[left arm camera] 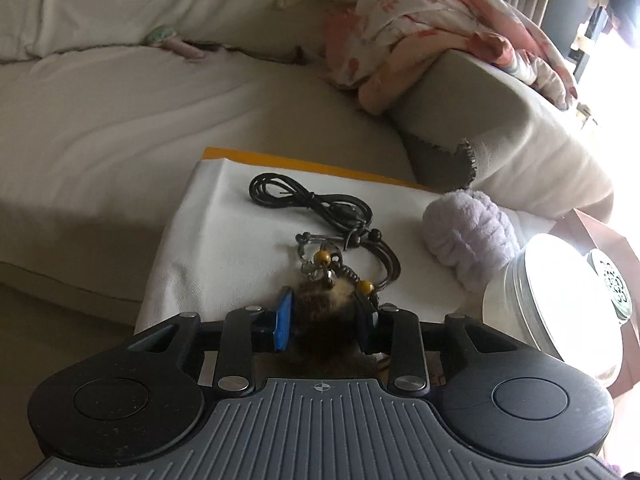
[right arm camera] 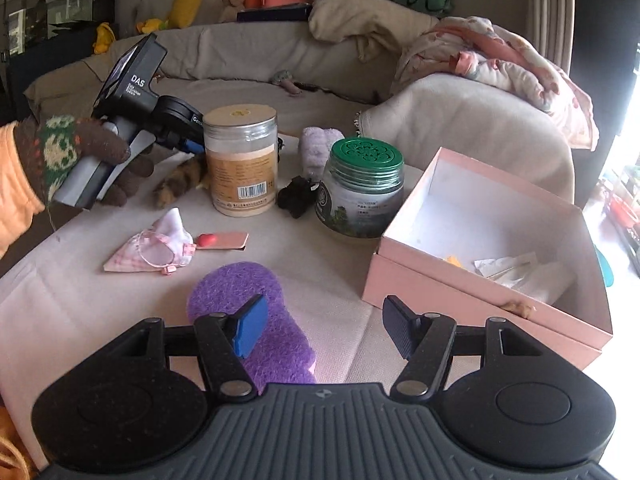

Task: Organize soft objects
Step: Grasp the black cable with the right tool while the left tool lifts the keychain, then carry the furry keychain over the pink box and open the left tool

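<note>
A brown furry tail keychain (left arm camera: pixel 324 300) with beads and a black cord (left arm camera: pixel 288 196) lies on the white cloth between the blue pads of my left gripper (left arm camera: pixel 325 316). The jaws stand slightly apart around the fur, which rests on the table. In the right wrist view the same tail (right arm camera: pixel 180 182) lies under the left gripper (right arm camera: pixel 188 146), held by a gloved hand (right arm camera: pixel 80 156). My right gripper (right arm camera: pixel 325 330) is open above a purple felt pad (right arm camera: pixel 232 284), with its left finger over it. A lavender fluffy scrunchie (left arm camera: pixel 468 232) (right arm camera: pixel 320 148) sits further back.
An open pink box (right arm camera: pixel 460 300) stands at the right. A beige-lidded jar (right arm camera: pixel 240 160) and a green-lidded jar (right arm camera: pixel 362 184) stand mid-table with a black fuzzy item (right arm camera: pixel 298 196) between them. A pink checked pouch (right arm camera: pixel 160 248) and a pink card (right arm camera: pixel 222 240) lie near. The sofa behind holds blankets.
</note>
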Demonstrator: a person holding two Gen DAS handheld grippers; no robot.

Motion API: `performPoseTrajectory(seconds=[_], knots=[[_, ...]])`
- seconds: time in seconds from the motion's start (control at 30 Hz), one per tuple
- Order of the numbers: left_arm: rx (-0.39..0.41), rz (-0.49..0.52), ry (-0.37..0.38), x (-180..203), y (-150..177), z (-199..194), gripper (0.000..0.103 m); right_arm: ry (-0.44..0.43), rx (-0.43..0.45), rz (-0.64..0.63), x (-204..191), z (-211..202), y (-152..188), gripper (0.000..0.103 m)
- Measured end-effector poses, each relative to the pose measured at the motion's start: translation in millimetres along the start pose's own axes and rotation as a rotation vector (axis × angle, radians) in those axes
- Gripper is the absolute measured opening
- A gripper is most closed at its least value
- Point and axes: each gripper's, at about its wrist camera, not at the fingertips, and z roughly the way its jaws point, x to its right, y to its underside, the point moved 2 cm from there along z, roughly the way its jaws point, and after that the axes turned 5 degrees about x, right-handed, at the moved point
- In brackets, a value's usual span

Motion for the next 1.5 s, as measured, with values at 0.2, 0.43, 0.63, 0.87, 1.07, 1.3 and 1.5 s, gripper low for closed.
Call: performPoseTrajectory(seconds=[0.2,0.43,0.63,0.87,1.07,1.3,1.5], knots=[[0.043,0.067,0.031,-3.3,9.2,-6.6,0.019,-0.069,0.058,-0.080,-4.3,-3.1,-65.8,0.064],[0.176,-0.020,0.077,-34.8,29.3,-59.9,0.018,-0.249,-0.269,0.050,-6.6,105.6,-218.8,0.064],[0.212,-0.059,0.123,-45.9,39.4,-83.0,0.018,-0.165,-0.498,-0.259,-81.1,255.1,-254.3,0.056],[0.215,-0.072,0.145,-52.4,39.9,-79.4,0.018,-0.151,-0.597,-0.249,-109.0,351.8,-245.6,0.023],[0.295,-0.014,0.146,-42.4,14.5,-100.7,0.017,-0.179,-0.438,-0.185,-82.7,292.7,-268.2,0.008],[0.502,0.206,0.234,38.3,-81.8,-182.7,0.017,-0.159,-0.122,-0.084,1.7,94.6,-312.5,0.008],[0.633,0.359,0.323,143.1,-149.2,-260.6,0.018,-0.045,0.096,-0.020,85.7,-57.5,-315.0,0.008]])
